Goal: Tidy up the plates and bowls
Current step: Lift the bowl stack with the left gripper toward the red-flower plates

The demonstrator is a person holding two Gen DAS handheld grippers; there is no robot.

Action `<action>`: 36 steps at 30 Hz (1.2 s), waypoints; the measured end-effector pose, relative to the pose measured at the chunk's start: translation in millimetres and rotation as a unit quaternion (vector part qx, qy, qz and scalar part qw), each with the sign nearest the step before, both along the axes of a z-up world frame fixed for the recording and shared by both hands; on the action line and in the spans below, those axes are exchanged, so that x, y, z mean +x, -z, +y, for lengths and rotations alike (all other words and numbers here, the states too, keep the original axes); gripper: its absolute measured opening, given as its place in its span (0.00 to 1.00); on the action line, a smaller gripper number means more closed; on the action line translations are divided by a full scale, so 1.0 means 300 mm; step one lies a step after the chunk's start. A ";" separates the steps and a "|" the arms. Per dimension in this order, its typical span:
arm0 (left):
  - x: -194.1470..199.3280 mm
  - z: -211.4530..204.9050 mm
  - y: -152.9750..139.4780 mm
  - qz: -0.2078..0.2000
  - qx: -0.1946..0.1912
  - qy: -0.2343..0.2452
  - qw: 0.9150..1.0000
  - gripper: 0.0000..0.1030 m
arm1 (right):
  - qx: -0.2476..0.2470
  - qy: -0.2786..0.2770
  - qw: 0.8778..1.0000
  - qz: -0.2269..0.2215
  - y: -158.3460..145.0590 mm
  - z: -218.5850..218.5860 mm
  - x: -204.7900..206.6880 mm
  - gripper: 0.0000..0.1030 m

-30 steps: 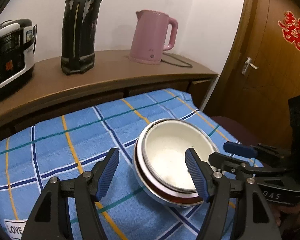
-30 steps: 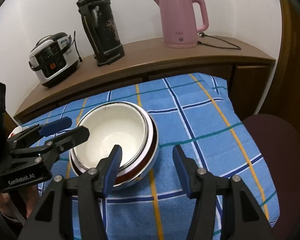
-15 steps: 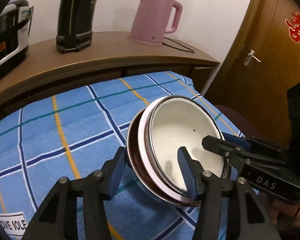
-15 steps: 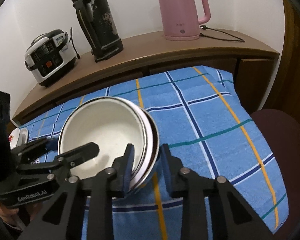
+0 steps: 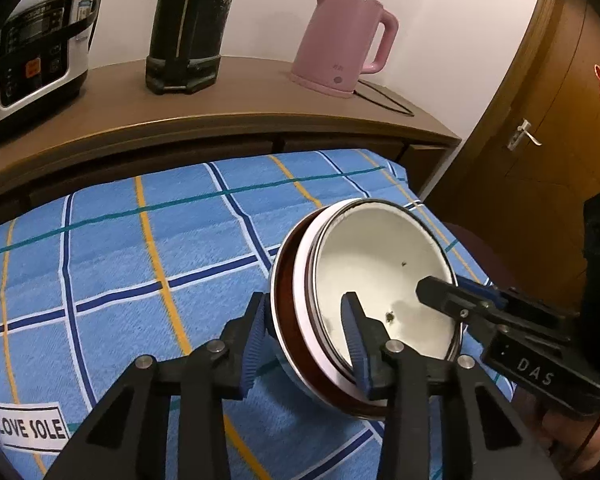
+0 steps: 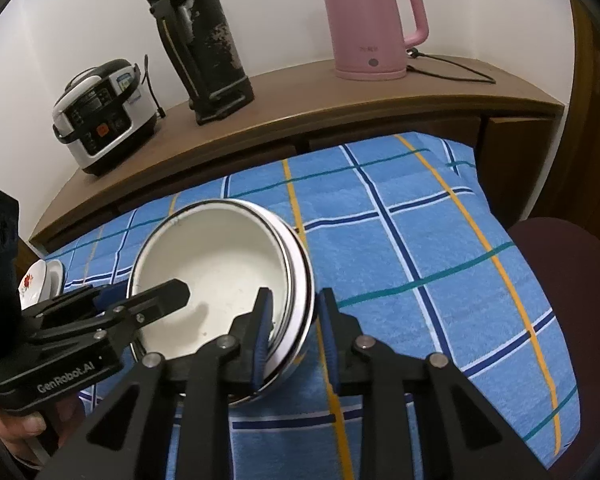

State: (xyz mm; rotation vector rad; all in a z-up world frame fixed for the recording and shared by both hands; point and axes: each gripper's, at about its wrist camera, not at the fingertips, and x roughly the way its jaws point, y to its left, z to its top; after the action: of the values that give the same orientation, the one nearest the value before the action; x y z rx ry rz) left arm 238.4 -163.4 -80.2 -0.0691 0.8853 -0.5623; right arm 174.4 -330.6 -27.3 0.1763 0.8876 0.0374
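Bowls (image 5: 380, 280), nested white stack w/ brown-banded outer, sit tilted on blue plaid cloth (image 5: 120, 260). L gripper (image 5: 304, 340) jaws just closing, pinching near rim; R gripper (image 6: 292, 332) likewise pinched on opposite rim. Pink kettle (image 6: 374, 24) behind.

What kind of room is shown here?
Probably a home kitchen or dining corner: a rice cooker and pink electric kettle stand on a wooden counter, beside a cloth-covered table.

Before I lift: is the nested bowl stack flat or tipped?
Tipped: the bowl stack rests on one edge on the blue cloth, rims facing sideways.
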 end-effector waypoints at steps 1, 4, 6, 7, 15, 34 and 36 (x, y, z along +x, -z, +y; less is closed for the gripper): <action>0.001 0.001 0.000 0.002 -0.001 -0.001 1.000 0.38 | 0.000 0.000 1.000 0.001 0.000 0.000 0.004 0.23; 0.005 0.008 -0.001 0.010 -0.004 -0.004 1.000 0.36 | -0.001 -0.001 1.000 0.005 -0.002 -0.001 0.014 0.23; 0.012 0.010 0.002 0.021 -0.003 -0.009 1.000 0.36 | -0.008 -0.007 1.000 0.008 -0.010 0.011 0.022 0.23; 0.015 0.014 0.004 0.028 -0.002 -0.012 1.000 0.35 | -0.011 -0.009 1.000 0.009 -0.014 0.016 0.026 0.23; 0.014 0.058 -0.017 0.031 -0.010 -0.026 0.999 0.30 | -0.021 -0.020 1.000 0.001 -0.055 0.049 0.045 0.20; -0.072 0.264 -0.093 0.011 -0.020 -0.093 0.995 0.30 | -0.002 -0.085 0.996 0.007 -0.094 0.242 0.074 0.19; -0.087 0.291 -0.112 0.004 -0.018 -0.103 0.995 0.30 | 0.000 -0.095 0.995 0.002 -0.108 0.277 0.071 0.19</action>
State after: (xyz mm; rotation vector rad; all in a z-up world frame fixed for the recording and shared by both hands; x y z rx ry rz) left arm 212.3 -76.1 -46.6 -0.1932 0.8648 -0.3862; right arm 195.5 -247.7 5.1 0.0905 0.9057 0.2148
